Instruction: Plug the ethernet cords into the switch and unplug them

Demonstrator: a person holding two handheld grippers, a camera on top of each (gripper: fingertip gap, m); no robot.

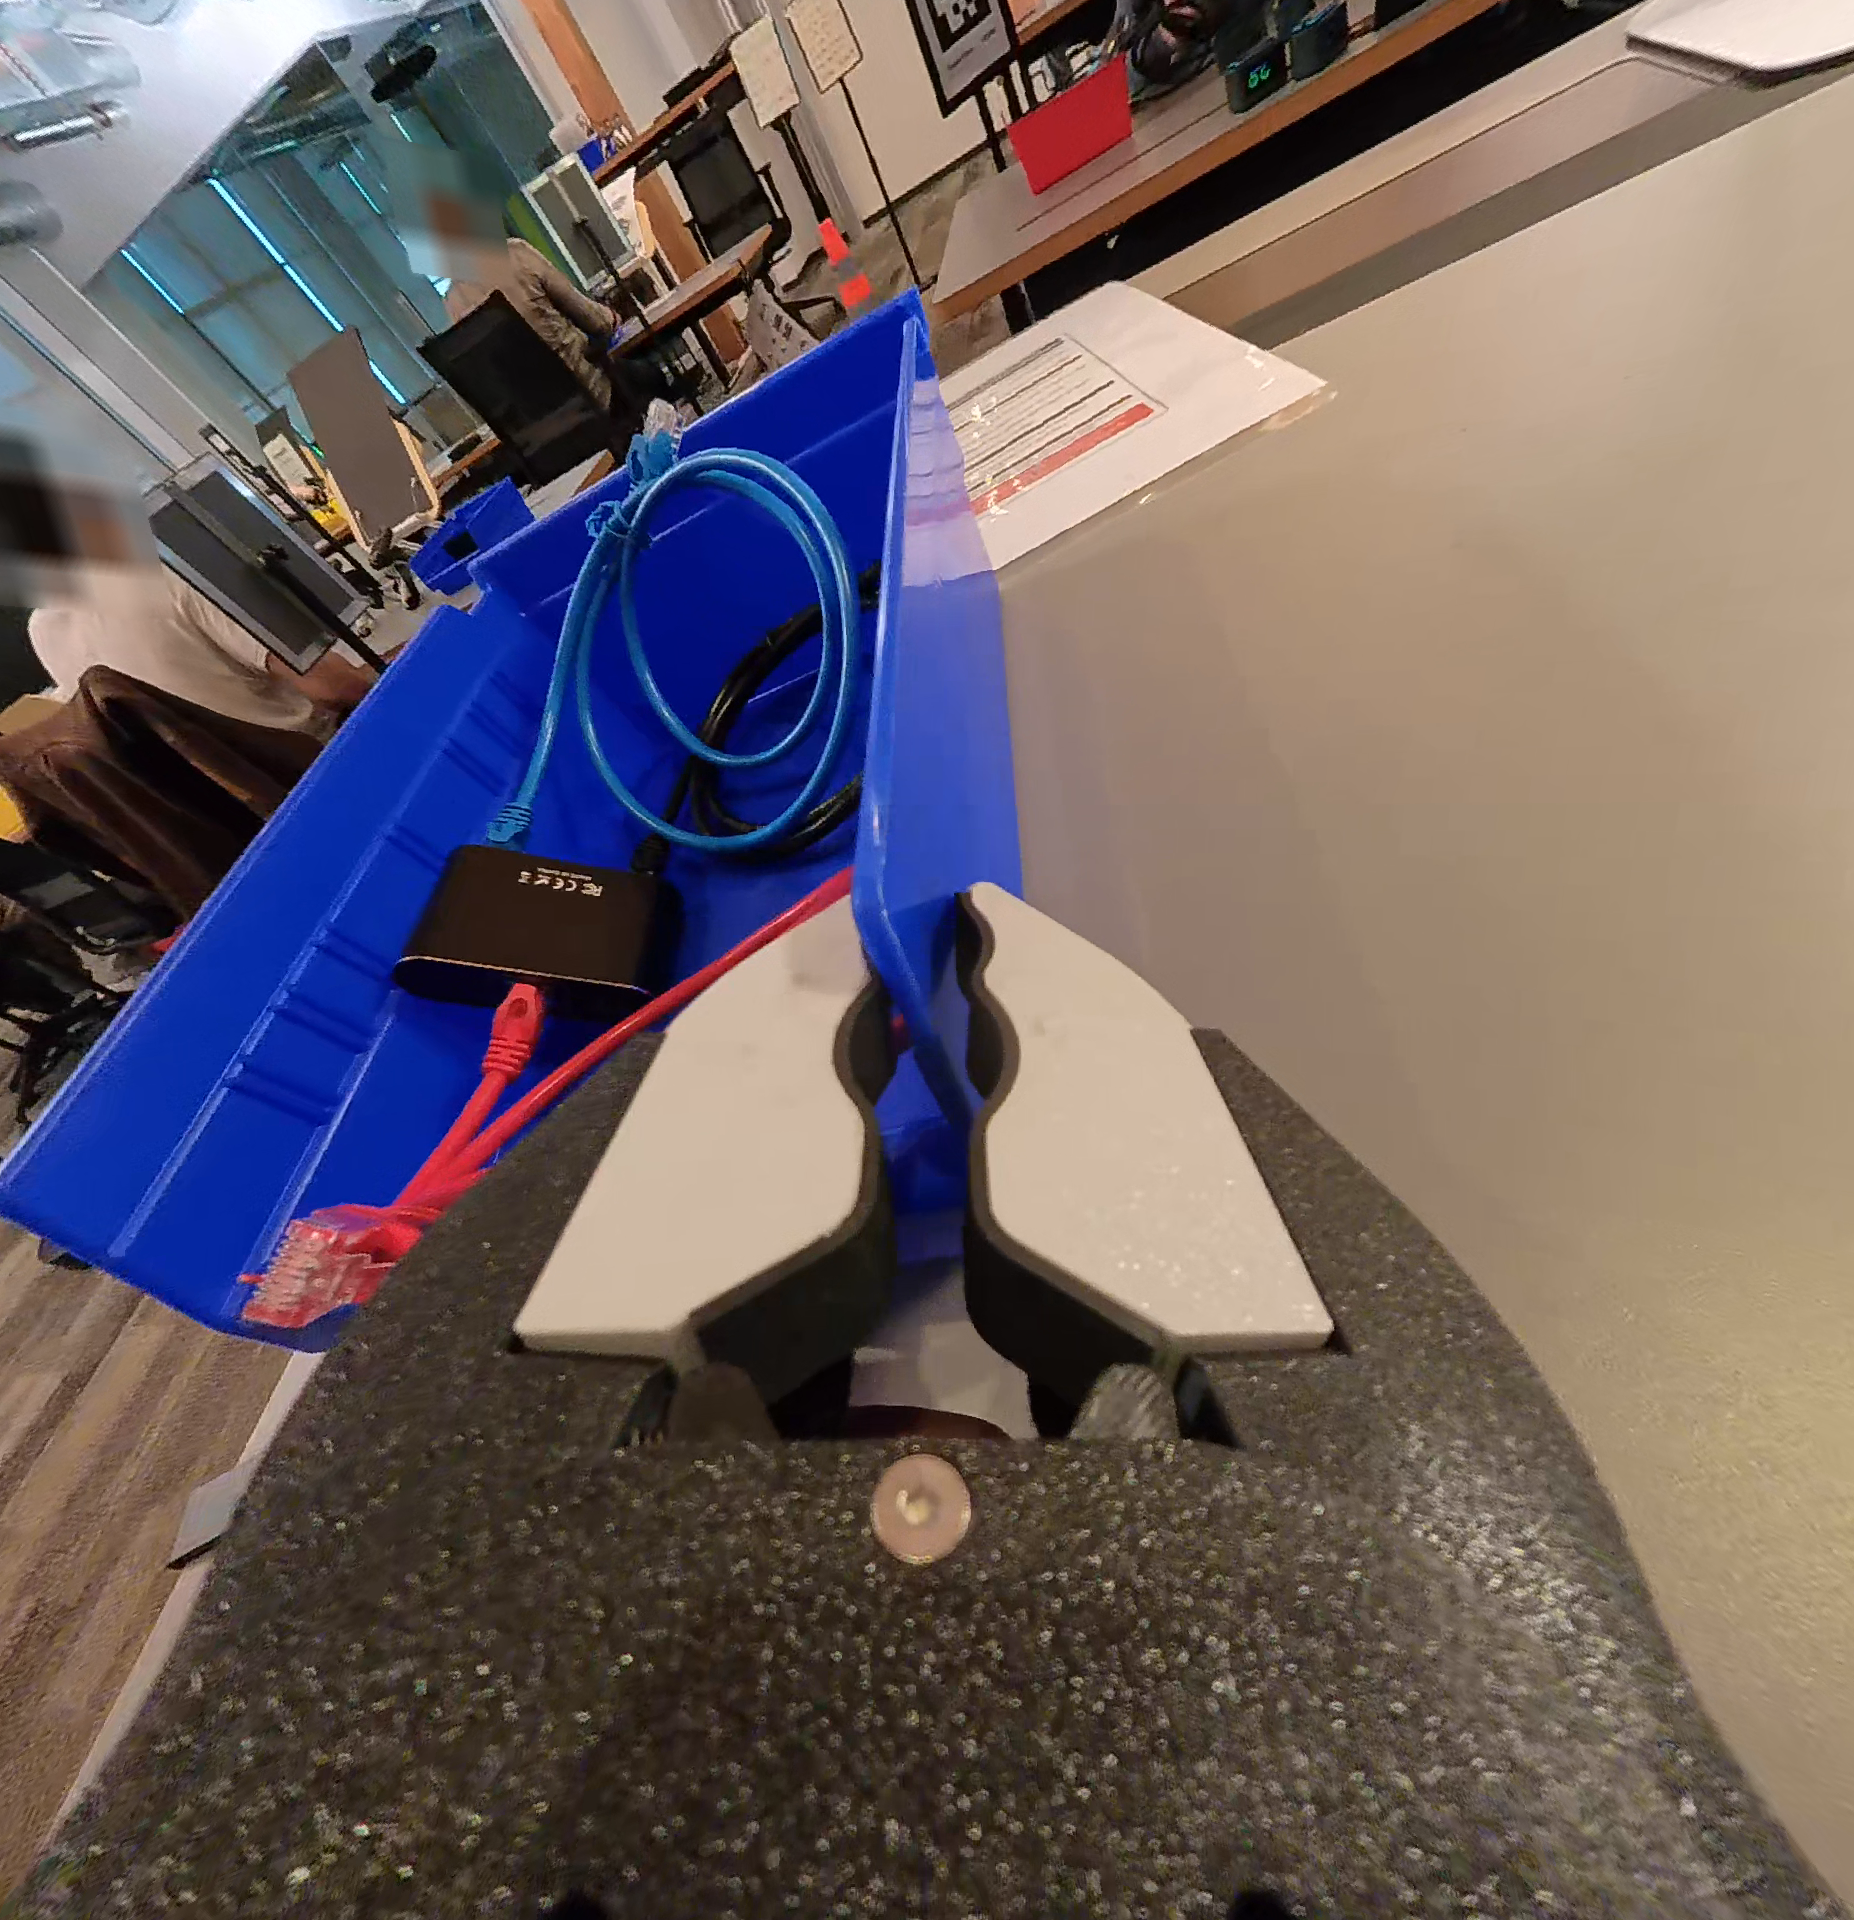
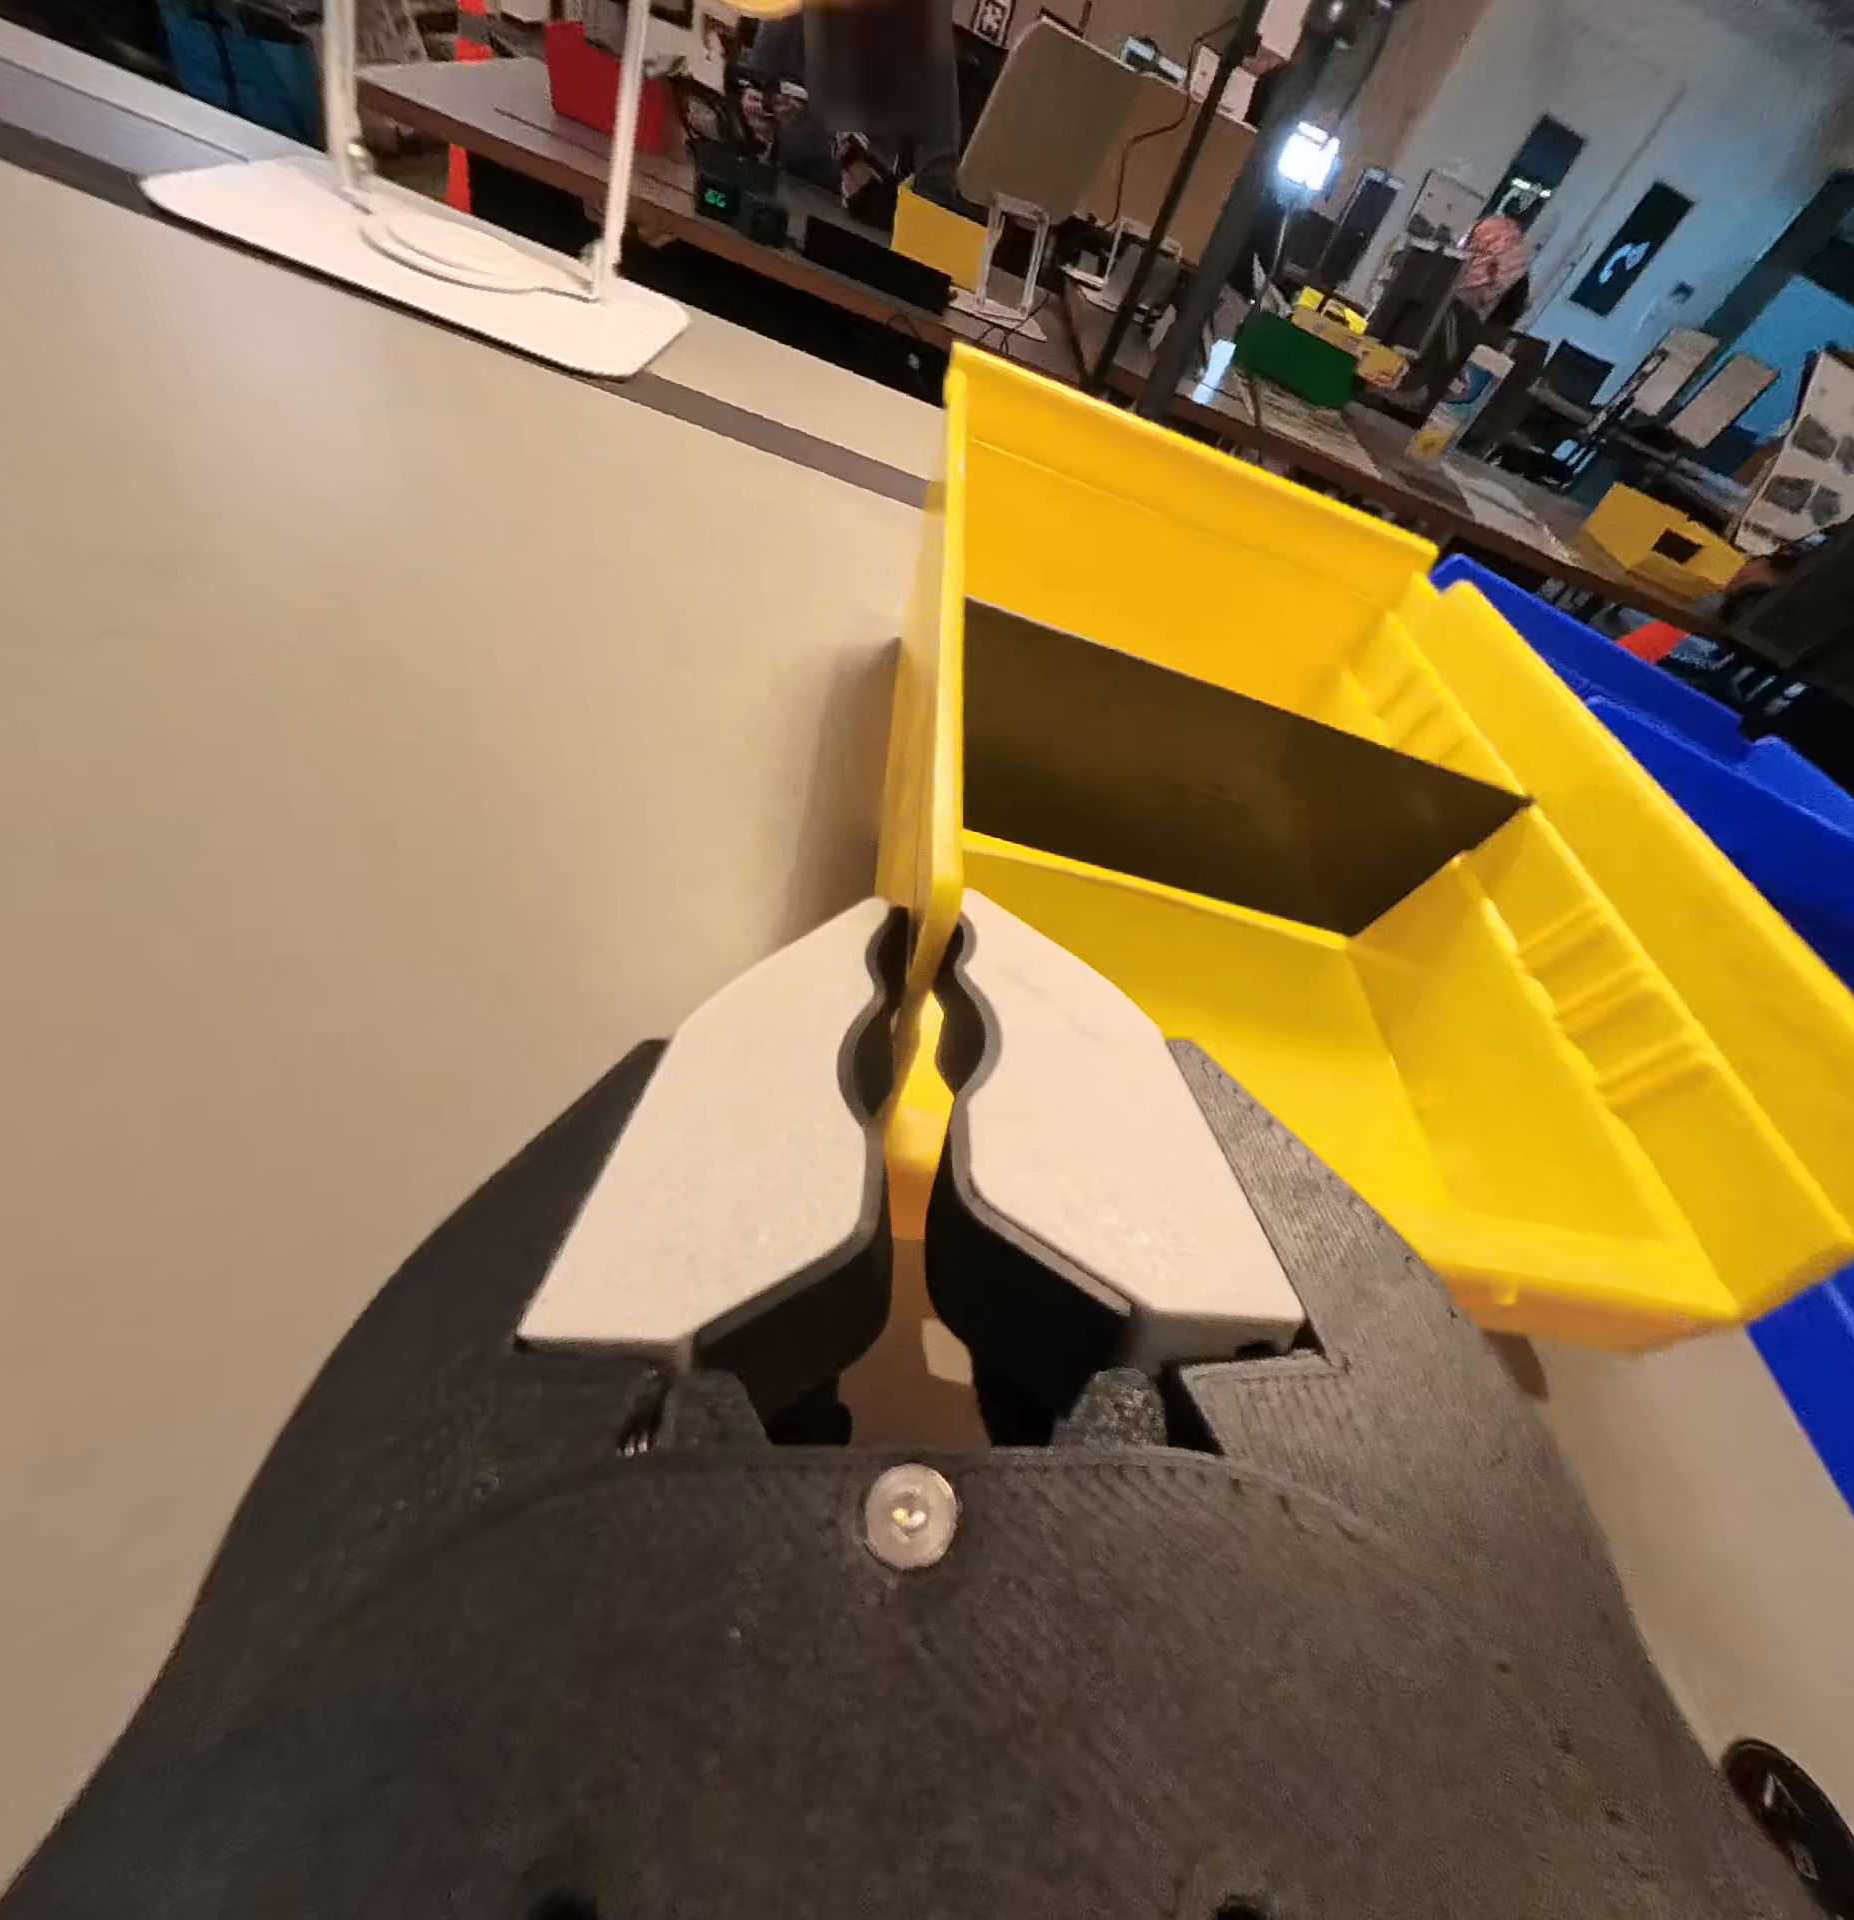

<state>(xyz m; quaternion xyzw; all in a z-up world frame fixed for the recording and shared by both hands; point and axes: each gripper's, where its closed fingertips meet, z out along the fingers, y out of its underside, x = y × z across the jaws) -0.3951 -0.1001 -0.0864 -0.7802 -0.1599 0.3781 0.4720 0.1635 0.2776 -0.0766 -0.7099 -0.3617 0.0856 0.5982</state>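
In the left wrist view a blue bin (image 1: 310, 997) holds a black switch (image 1: 538, 925). A red ethernet cord (image 1: 516, 1023) is plugged into its near side and a blue cord (image 1: 736, 644) into its far side. A black cable (image 1: 736, 707) lies coiled behind it. A loose red plug (image 1: 310, 1273) hangs over the bin's near rim. My left gripper (image 1: 923, 935) is shut on the bin's right wall (image 1: 902, 644). In the right wrist view my right gripper (image 2: 928, 935) is shut on the left wall (image 2: 928, 727) of a yellow bin (image 2: 1162, 582).
The yellow bin has a black divider (image 2: 1193, 769) across it and nothing else inside. A blue bin (image 2: 1733, 769) stands to its right. A laminated sheet (image 1: 1089, 416) and a white stand base (image 2: 424, 270) lie on the beige table (image 1: 1422, 831). The table edge runs along the blue bin's left. Spacing between my two grippers at the tips: around 65 cm.
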